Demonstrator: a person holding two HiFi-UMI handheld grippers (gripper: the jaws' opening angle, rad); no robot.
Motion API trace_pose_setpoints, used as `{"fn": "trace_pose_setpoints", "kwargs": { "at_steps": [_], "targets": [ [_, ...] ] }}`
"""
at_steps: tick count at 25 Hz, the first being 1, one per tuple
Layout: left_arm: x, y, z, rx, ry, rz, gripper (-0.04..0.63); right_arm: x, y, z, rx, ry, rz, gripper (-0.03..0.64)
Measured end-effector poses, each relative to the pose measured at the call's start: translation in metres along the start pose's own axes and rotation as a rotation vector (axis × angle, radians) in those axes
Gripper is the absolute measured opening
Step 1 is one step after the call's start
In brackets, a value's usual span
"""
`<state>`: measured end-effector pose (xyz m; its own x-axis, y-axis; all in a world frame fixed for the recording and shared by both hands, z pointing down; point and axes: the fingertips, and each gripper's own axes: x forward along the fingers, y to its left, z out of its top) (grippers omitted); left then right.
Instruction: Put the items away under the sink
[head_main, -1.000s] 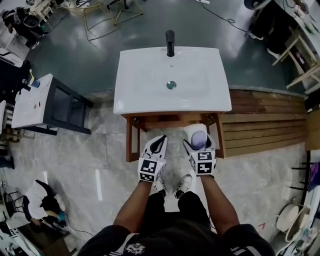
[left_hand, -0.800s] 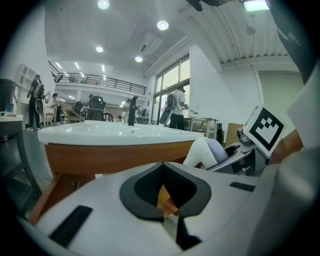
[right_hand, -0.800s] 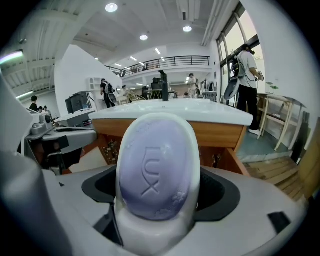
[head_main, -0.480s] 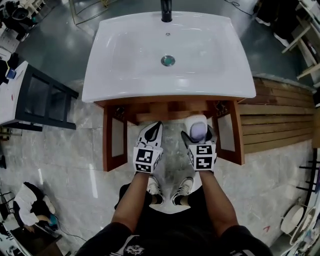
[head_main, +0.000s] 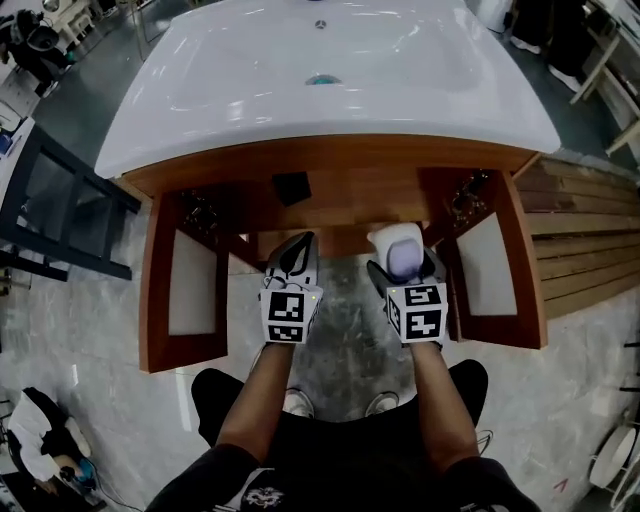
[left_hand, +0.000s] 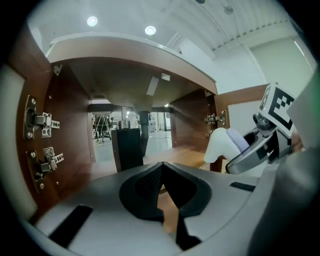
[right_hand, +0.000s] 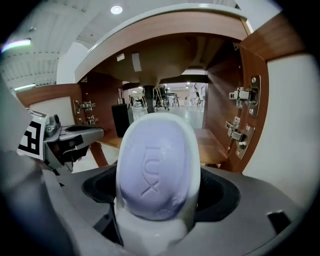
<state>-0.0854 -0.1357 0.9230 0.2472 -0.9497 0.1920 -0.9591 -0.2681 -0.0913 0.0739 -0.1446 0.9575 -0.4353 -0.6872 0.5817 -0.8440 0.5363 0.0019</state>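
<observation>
A lilac soap bar (right_hand: 155, 170) lies in a white soap dish (head_main: 397, 242), and my right gripper (head_main: 400, 262) is shut on the dish, just in front of the open cabinet under the white sink (head_main: 330, 90). The soap fills the middle of the right gripper view, between the jaws of my right gripper (right_hand: 156, 202). My left gripper (head_main: 297, 250) is level with it to the left, jaws closed to a point with nothing in them. In the left gripper view, my left gripper (left_hand: 162, 170) points into the cabinet, and the soap dish (left_hand: 222, 145) shows at the right.
Both wooden cabinet doors stand open, the left door (head_main: 190, 285) and the right door (head_main: 490, 265), with hinges (right_hand: 240, 132) on the side walls. Inside are a wooden shelf (right_hand: 210, 145), a black box (left_hand: 129, 147) and the drain pipe (left_hand: 144, 120). A dark side table (head_main: 45, 210) stands at the left.
The view has dropped lower and closer to the cabinet, which now looks much larger. Both grippers have moved forward to the cabinet opening, the right one still holding the soap dish.
</observation>
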Motion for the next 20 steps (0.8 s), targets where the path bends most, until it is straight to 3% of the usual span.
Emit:
{"fn": "trace_pose_setpoints", "kwargs": {
  "at_steps": [2,7,10,20],
  "targets": [
    [0.007,-0.002,-0.006,0.022,-0.025,0.009,0.000,0.010,-0.005,-0.006,-0.014,-0.026,-0.010,0.472],
    [0.008,0.004,-0.016,-0.052,-0.032,0.044,0.000,0.017,-0.005,-0.009,0.002,-0.038,-0.007,0.472],
    [0.005,0.002,-0.013,-0.051,-0.035,0.046,0.000,0.020,-0.002,-0.007,-0.027,-0.034,-0.015,0.472],
    [0.007,0.016,-0.010,-0.100,-0.001,0.057,0.000,0.044,-0.002,0.040,-0.032,-0.046,0.002,0.472]
  ]
}}
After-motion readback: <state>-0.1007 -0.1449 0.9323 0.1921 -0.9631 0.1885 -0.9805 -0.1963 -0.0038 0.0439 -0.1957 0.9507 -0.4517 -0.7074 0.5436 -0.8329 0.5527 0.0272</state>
